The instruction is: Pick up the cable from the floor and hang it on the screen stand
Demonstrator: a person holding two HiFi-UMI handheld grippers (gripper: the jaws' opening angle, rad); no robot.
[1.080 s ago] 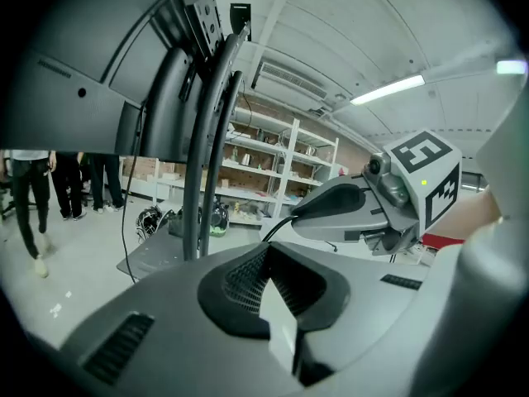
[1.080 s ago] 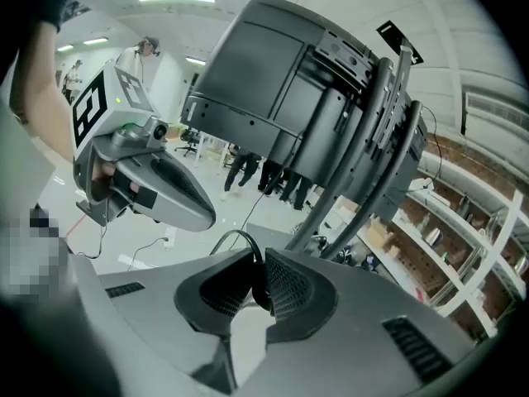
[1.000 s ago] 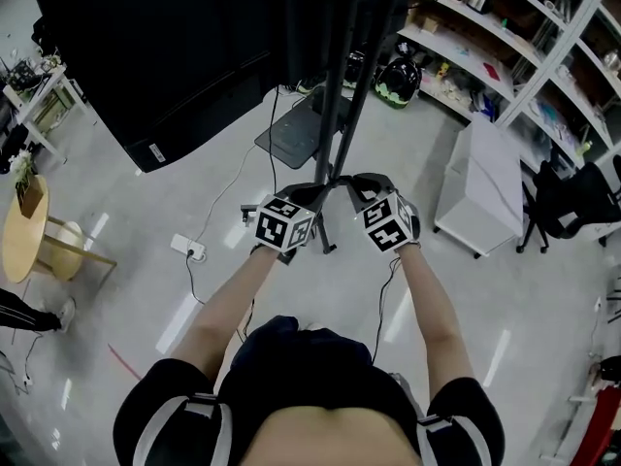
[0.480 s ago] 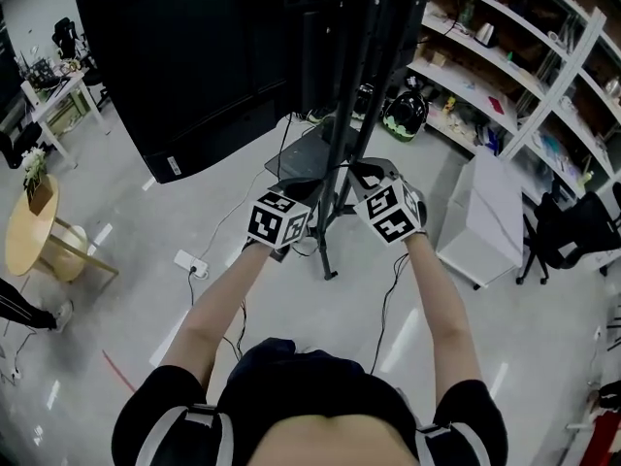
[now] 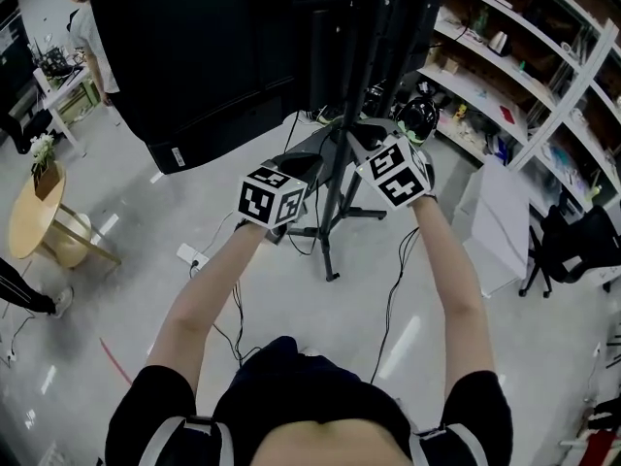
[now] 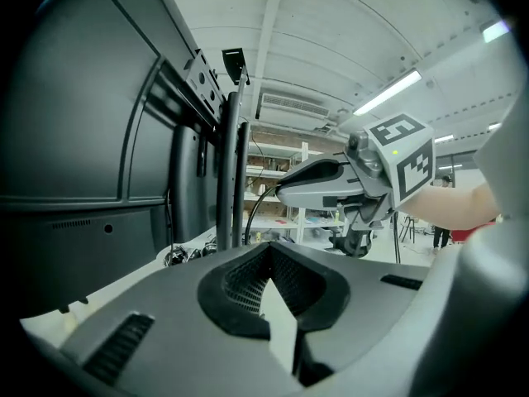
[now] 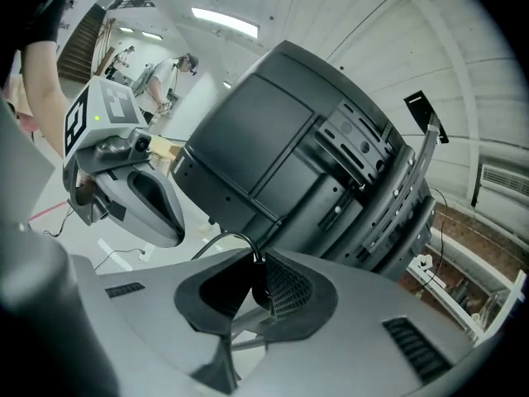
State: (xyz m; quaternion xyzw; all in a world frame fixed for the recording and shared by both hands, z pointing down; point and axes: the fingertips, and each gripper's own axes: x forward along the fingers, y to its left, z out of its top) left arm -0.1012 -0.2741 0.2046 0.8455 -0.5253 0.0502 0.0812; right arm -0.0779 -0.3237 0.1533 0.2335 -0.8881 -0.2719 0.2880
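Observation:
A thin black cable (image 7: 221, 240) arcs between my two grippers, and its ends trail down to the floor (image 5: 396, 260). My right gripper (image 7: 258, 275) is shut on the cable, right of the stand's pole (image 5: 361, 144). On the pole's left, my left gripper (image 5: 303, 168) has its tips closed (image 6: 269, 251), with a dark strand under them, seemingly the same cable. Both are held high in front of the screen stand (image 5: 335, 197). The big black screen (image 5: 194, 56) hangs on its far side. The stand's posts (image 6: 231, 172) rise just ahead of the left jaws.
The stand's base (image 5: 310, 153) spreads on the floor below. A power strip (image 5: 189, 252) lies at the left, with a round wooden table (image 5: 34, 221) beyond it. To the right are a white cabinet (image 5: 500, 221), shelves (image 5: 524, 76) and an office chair (image 5: 572, 231). A person (image 5: 82, 17) stands far left.
Both grippers have risen along the stand's pole with the cable, the right one higher. The cable's loose ends have lifted off the floor with them.

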